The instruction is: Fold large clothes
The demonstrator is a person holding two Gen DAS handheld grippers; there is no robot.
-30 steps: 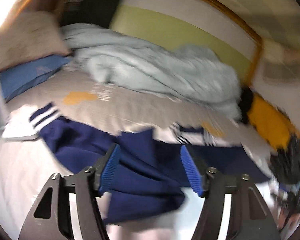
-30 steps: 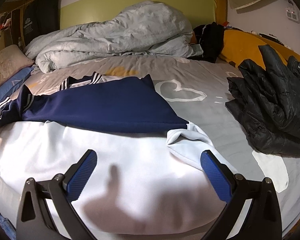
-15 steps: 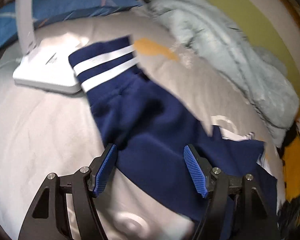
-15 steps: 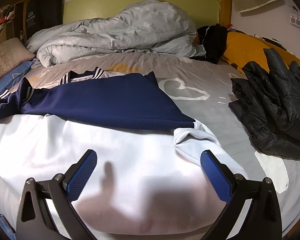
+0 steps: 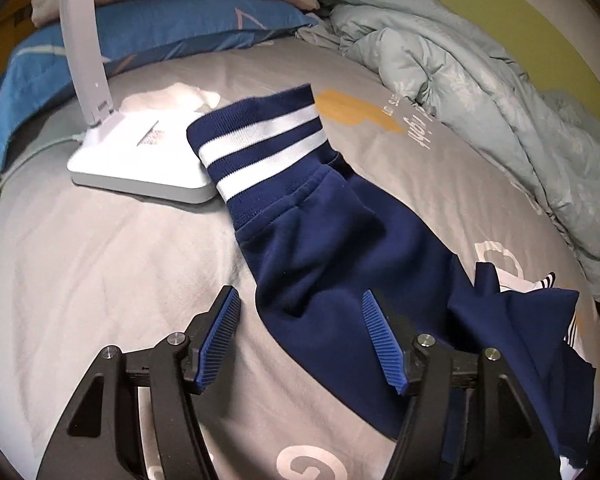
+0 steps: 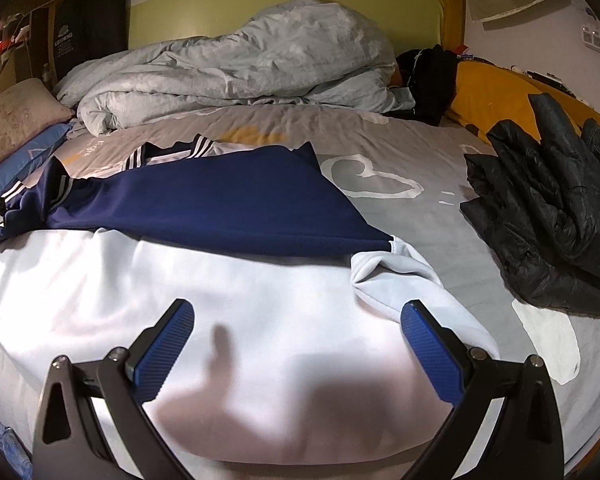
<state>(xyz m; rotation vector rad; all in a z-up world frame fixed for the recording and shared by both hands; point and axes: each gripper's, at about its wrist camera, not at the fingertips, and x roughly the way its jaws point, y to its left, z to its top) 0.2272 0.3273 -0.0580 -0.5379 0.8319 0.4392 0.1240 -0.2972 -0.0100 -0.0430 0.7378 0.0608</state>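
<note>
A large navy and white jacket [image 6: 228,216] lies spread on the grey bed [image 6: 420,160]. Its navy sleeve [image 5: 324,256] with a white-striped cuff [image 5: 260,148] stretches out in the left wrist view. My left gripper [image 5: 300,340] is open and empty, just above the sleeve's lower part, one finger over the bed and one over the fabric. My right gripper [image 6: 300,352] is open and empty over the jacket's white panel [image 6: 220,300], near its bunched right corner [image 6: 392,272].
A white lamp base [image 5: 140,164] with a curved arm sits under the cuff's edge. Blue and beige pillows [image 5: 140,36] lie behind it. A pale crumpled duvet [image 6: 240,68] fills the back. A black puffer jacket [image 6: 548,208] lies at the right.
My left gripper swung left along the sleeve toward the cuff and has come closer to the fabric. My right gripper moved slightly forward over the white panel. Both stayed open.
</note>
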